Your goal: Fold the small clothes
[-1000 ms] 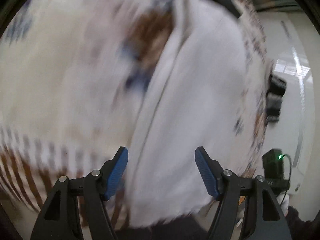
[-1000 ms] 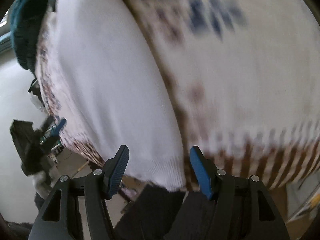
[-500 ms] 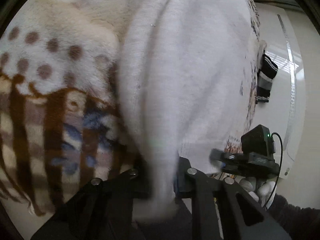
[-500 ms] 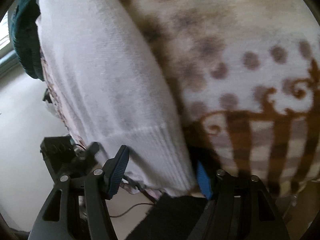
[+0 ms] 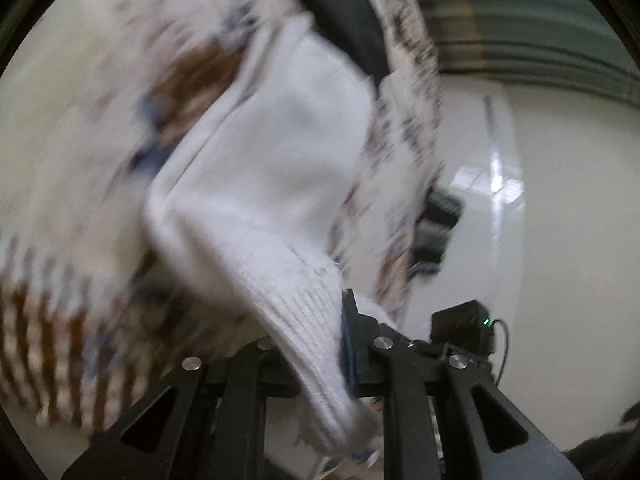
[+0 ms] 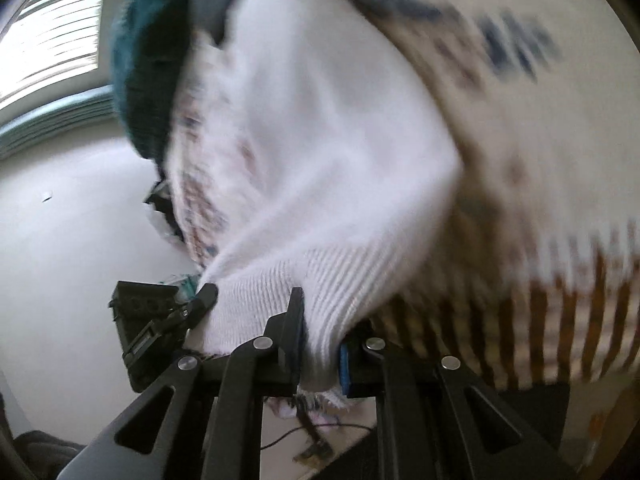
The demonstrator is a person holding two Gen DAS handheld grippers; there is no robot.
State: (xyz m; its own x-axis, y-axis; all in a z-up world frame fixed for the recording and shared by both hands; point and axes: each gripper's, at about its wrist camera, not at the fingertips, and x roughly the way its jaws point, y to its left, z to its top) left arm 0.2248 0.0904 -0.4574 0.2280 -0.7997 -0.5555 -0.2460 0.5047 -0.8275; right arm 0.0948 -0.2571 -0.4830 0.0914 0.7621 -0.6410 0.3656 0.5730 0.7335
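Note:
A white knitted garment (image 5: 272, 168) with a ribbed hem lies on a patterned cream, brown and blue blanket (image 5: 60, 208). My left gripper (image 5: 320, 344) is shut on one part of the ribbed hem and lifts it off the blanket. In the right wrist view the same white garment (image 6: 328, 152) fills the middle, and my right gripper (image 6: 320, 340) is shut on another part of its ribbed hem. The left gripper (image 6: 200, 304) shows at the left of that view, pinching the hem. Both views are blurred.
A dark teal garment (image 6: 148, 56) and a dark item (image 5: 344, 20) lie at the far end of the blanket. A striped dark sock (image 5: 436, 224) lies by the blanket's edge. A pale glossy floor (image 5: 540, 200) lies beyond, with a window (image 6: 48, 32) behind.
Both grippers were open over the garment a second ago; they have closed on its ribbed hem and now lift it off the blanket.

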